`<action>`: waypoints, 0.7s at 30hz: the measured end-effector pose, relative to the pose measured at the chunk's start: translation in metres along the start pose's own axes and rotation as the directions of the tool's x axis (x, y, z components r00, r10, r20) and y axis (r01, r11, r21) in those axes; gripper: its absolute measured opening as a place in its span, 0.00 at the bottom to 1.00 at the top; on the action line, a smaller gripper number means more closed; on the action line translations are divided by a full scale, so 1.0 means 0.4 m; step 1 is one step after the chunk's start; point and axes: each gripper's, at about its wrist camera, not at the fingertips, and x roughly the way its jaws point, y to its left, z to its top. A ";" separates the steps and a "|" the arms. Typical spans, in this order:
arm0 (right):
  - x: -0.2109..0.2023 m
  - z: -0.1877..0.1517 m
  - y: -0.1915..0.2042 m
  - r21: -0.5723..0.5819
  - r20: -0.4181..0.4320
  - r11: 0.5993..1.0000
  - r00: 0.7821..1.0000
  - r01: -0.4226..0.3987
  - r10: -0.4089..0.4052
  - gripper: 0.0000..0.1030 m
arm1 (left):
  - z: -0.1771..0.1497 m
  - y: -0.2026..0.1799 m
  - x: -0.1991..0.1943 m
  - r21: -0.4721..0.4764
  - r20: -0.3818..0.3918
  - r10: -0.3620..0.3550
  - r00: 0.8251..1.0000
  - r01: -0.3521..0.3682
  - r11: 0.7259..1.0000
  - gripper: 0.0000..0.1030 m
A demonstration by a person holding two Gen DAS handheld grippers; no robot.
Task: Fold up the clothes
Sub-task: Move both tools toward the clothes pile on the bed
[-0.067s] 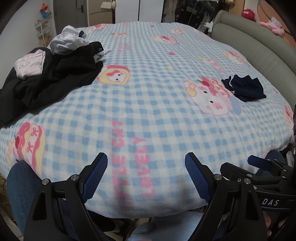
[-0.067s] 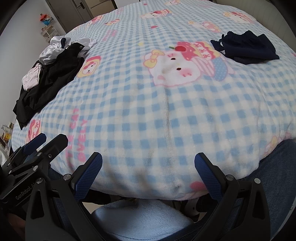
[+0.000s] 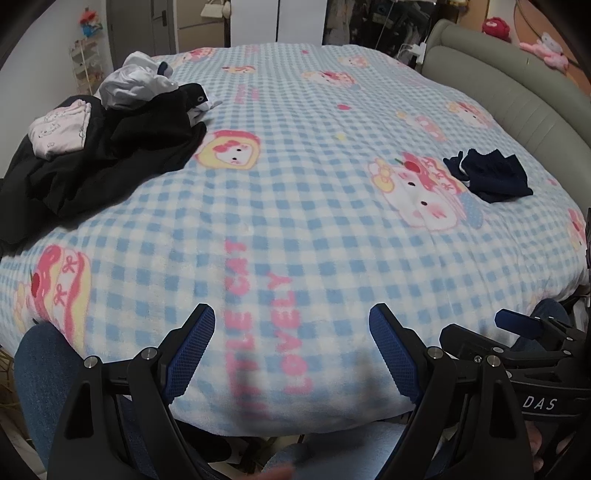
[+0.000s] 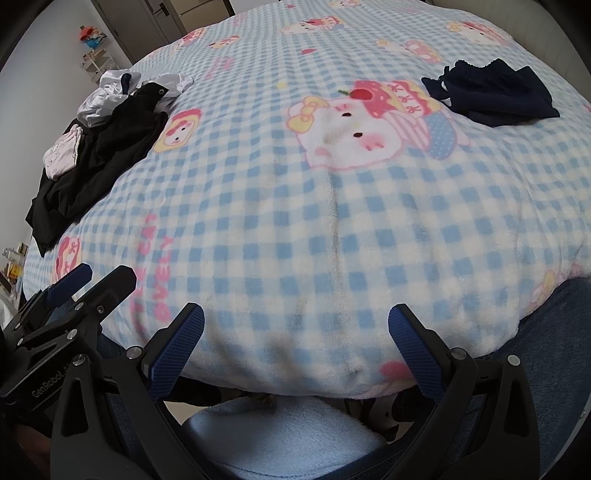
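Nothing has shifted: my left gripper [image 3: 291, 347] and right gripper [image 4: 295, 345] hang released at the bed [image 3: 332, 229] edge, facing the unfolded clothes pile [image 3: 92, 162].

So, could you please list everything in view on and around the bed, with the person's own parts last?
Blanket: one, blue-white check with cartoon cats, covering the bed.
Black garment: one, crumpled, far left of the bed.
Pink printed garment: one, lying on the black garment.
White garment: one, bunched behind the black garment.
Navy garment: one, lying apart at the right.
Headboard: one, grey-green, right edge.
Plush toys: at least two, red and pink, behind the headboard.
Left tool: black, blue pads, open, empty.
Right tool: same, open, empty.
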 end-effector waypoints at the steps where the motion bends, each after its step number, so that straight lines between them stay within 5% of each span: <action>1: 0.000 0.002 -0.004 -0.002 0.001 1.000 1.000 0.002 -0.002 0.98 | 0.004 0.004 -0.001 -0.004 0.003 -0.001 1.000 0.001 1.000 0.85; 21: 0.023 0.085 0.014 -0.087 0.003 0.996 1.000 0.032 -0.031 0.98 | 0.071 0.072 -0.006 -0.032 0.039 0.010 0.999 -0.009 0.999 0.85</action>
